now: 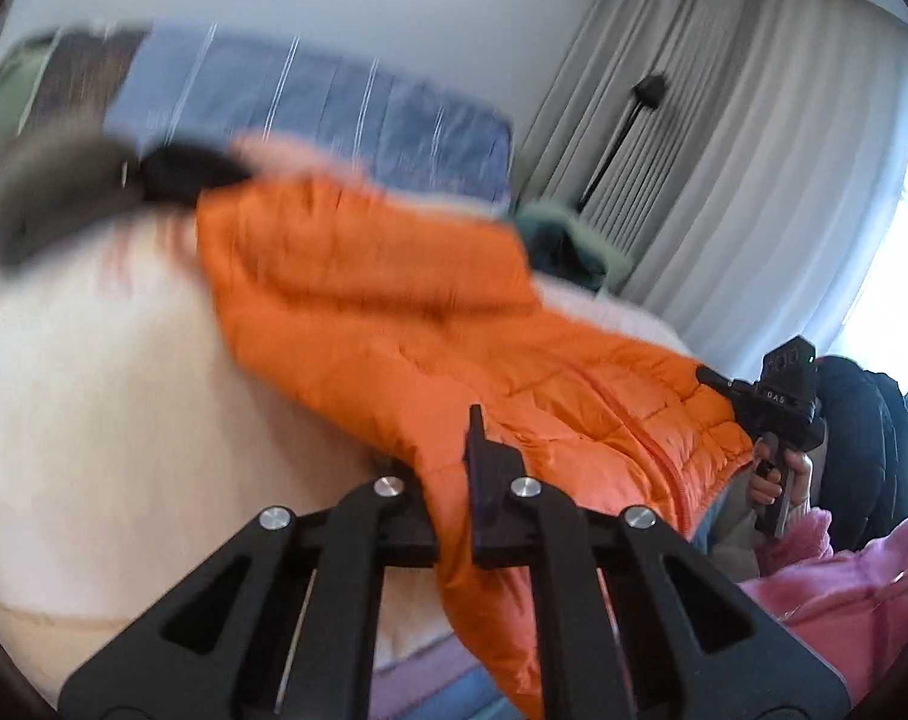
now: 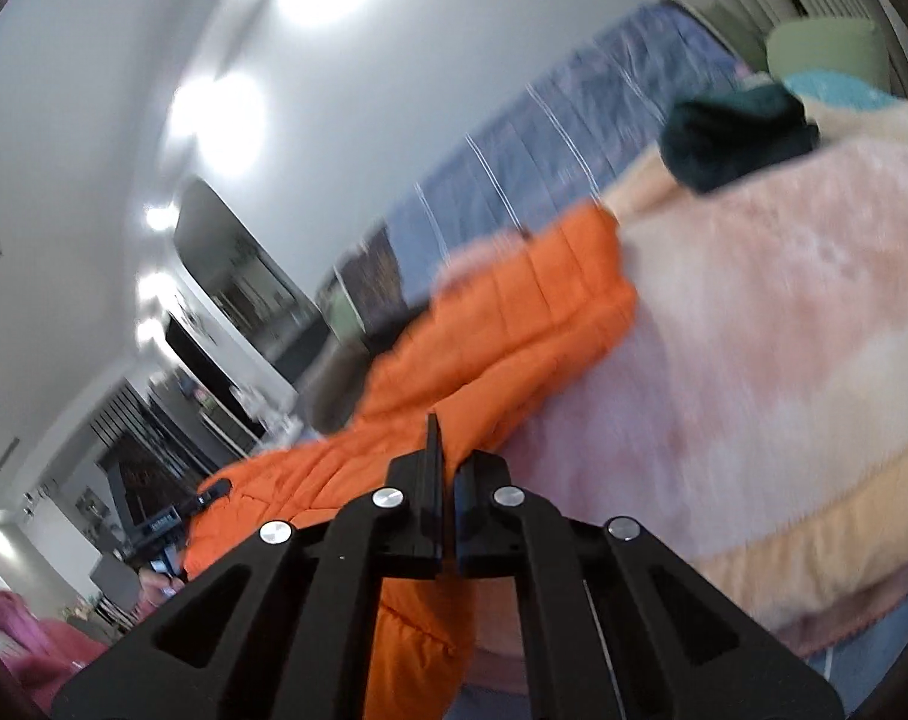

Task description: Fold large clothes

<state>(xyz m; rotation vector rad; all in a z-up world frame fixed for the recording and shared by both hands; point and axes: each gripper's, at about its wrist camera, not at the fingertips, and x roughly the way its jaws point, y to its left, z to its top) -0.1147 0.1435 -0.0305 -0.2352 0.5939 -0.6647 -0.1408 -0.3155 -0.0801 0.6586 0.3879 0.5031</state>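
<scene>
An orange quilted puffer jacket (image 1: pixel 393 312) with a grey fur-trimmed hood (image 1: pixel 51 192) lies stretched over a pale fluffy blanket (image 1: pixel 93 372) on a bed. My left gripper (image 1: pixel 454 480) is shut on the jacket's hem edge. My right gripper (image 1: pixel 766 408) shows at the right in the left wrist view, holding the other hem corner. In the right wrist view the jacket (image 2: pixel 514 312) runs away from my right gripper (image 2: pixel 447 480), which is shut on its edge. My left gripper (image 2: pixel 171 522) shows at the lower left there. Both views are motion-blurred.
A blue striped cover (image 1: pixel 333 102) stands behind the bed. A dark green garment (image 1: pixel 568 246) lies at the bed's far side, also in the right wrist view (image 2: pixel 736 138). Grey curtains (image 1: pixel 724 120) and a bright window are right. A pink sleeve (image 1: pixel 844 588) is near.
</scene>
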